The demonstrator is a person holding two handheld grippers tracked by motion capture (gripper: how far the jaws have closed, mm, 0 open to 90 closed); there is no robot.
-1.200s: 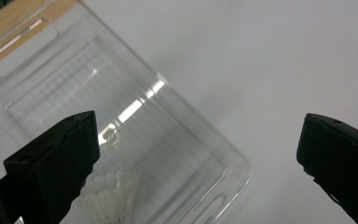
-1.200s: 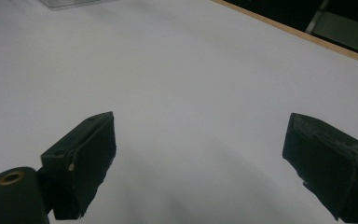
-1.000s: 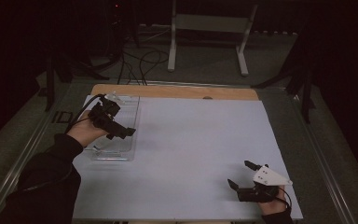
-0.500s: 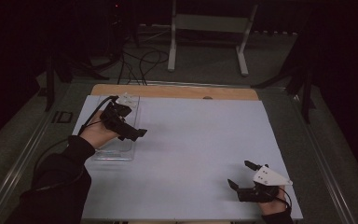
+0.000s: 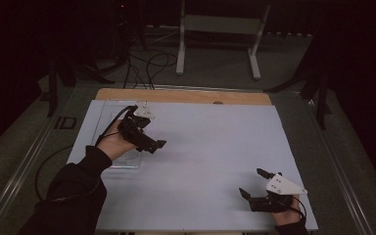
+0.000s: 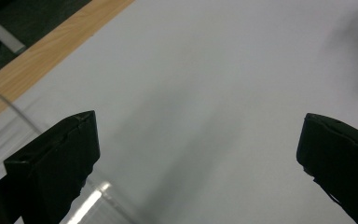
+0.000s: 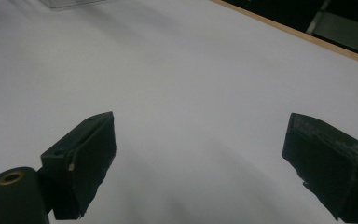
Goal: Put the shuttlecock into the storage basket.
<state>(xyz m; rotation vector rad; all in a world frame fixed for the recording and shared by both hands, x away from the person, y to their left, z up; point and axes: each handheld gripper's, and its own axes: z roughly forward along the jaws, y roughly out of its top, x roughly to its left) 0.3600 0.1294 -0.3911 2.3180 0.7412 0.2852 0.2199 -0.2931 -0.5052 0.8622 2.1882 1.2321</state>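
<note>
My left gripper (image 5: 152, 139) hovers at the left of the white sheet (image 5: 215, 147), just past the right rim of a clear plastic tray (image 5: 105, 117). In the left gripper view its jaws (image 6: 198, 154) stand wide apart over bare white sheet, with nothing between them. The tray's rim (image 6: 9, 112) shows behind the left jaw. My right gripper (image 5: 251, 182) rests near the front right corner of the sheet. It is open (image 7: 200, 158) and empty, and points across the sheet toward the tray (image 7: 70, 3).
A wooden strip (image 5: 186, 96) borders the far edge of the sheet. Beyond the table stand a white frame (image 5: 218, 44) and cables on the dark floor. A metal rail (image 5: 19, 171) runs along the table's left side.
My left gripper has moved rightward from above the clear tray to the tray's right rim, over the white sheet. The right gripper has stayed where it was.
</note>
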